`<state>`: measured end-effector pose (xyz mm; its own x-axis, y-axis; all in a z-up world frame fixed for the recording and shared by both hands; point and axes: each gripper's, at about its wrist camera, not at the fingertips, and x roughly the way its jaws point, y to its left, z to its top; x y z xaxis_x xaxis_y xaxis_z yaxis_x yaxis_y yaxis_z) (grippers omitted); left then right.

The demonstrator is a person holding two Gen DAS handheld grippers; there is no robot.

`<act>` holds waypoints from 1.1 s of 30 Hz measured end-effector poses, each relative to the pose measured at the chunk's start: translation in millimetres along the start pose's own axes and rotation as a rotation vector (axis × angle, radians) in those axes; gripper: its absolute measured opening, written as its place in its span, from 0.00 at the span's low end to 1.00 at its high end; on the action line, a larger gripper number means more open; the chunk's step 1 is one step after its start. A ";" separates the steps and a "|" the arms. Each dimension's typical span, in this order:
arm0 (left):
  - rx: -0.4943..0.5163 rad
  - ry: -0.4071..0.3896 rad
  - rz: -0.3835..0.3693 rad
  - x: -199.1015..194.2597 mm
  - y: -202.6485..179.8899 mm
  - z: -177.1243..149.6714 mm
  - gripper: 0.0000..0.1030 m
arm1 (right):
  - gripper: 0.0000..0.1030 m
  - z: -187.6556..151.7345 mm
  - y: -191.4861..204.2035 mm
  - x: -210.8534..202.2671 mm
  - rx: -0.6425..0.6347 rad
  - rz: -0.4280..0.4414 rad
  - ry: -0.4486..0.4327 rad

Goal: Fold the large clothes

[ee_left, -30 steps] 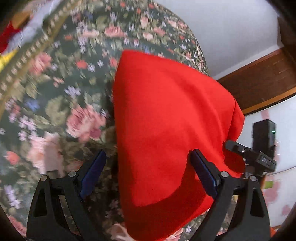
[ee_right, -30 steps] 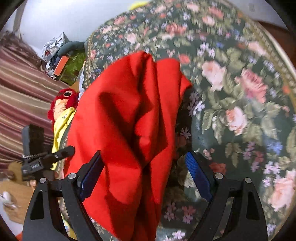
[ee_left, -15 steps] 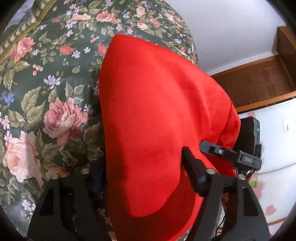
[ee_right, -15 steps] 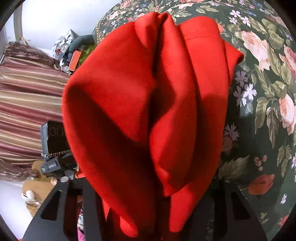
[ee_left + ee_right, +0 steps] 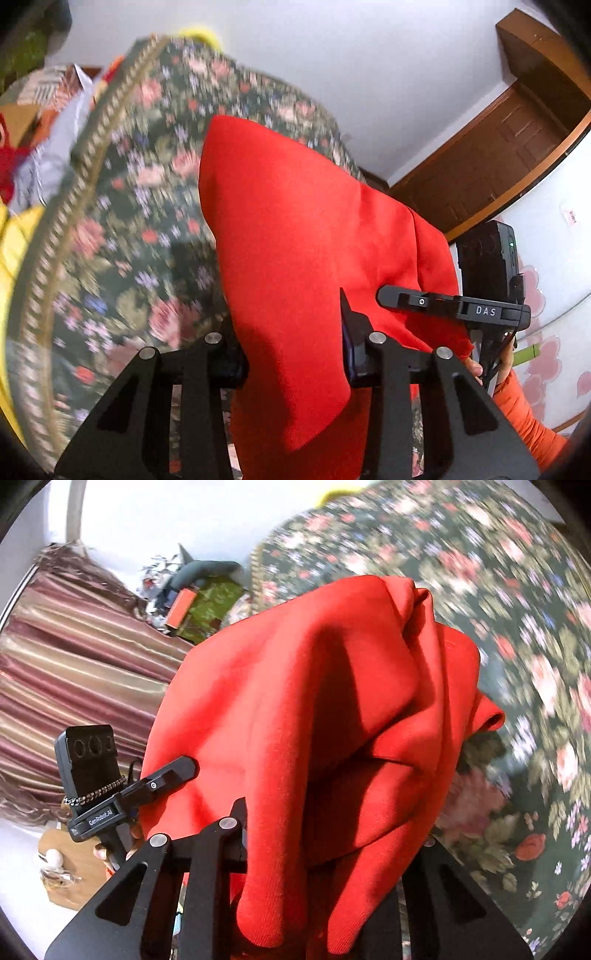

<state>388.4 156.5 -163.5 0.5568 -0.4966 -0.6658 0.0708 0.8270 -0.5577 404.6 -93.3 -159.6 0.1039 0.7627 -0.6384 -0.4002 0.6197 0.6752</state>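
Partly, red garment (image 5: pixel 332 709) hides right fingers (image 5: pixel 236 834).

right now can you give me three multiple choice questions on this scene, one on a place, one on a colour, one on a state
1. Where does the far part of the garment lie?
A. on a flower-patterned cover
B. in a drawer
C. on bare floor tiles

2. What colour is the garment?
A. blue
B. red
C. white

3. What state are the left tongs in?
A. wide open, away from the cloth
B. shut on the cloth
C. out of view

Answers:
1 A: the red garment stretches onto the floral cover, also seen in the right wrist view.
2 B: its cloth is plain red in both views.
3 B: the left tongs pinch a fold of the cloth; the right tongs grip a bunch of it too.
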 end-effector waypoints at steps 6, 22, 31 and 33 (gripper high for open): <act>0.017 -0.076 0.042 -46.7 14.6 24.9 0.36 | 0.21 27.5 45.1 9.8 -0.075 -0.010 -0.030; -0.104 0.030 0.201 -6.4 154.8 66.8 0.37 | 0.21 78.8 29.7 157.9 -0.014 -0.071 0.105; -0.121 0.118 0.327 56.7 211.2 40.1 0.51 | 0.21 62.3 4.5 199.5 -0.053 -0.136 0.180; -0.160 0.102 0.317 52.2 216.4 37.2 0.58 | 0.22 60.0 7.7 195.9 -0.081 -0.163 0.185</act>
<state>463.6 319.3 -300.5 0.4443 -0.2526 -0.8595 -0.2272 0.8963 -0.3808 476.6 72.0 -257.3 0.0078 0.6021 -0.7984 -0.4640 0.7095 0.5305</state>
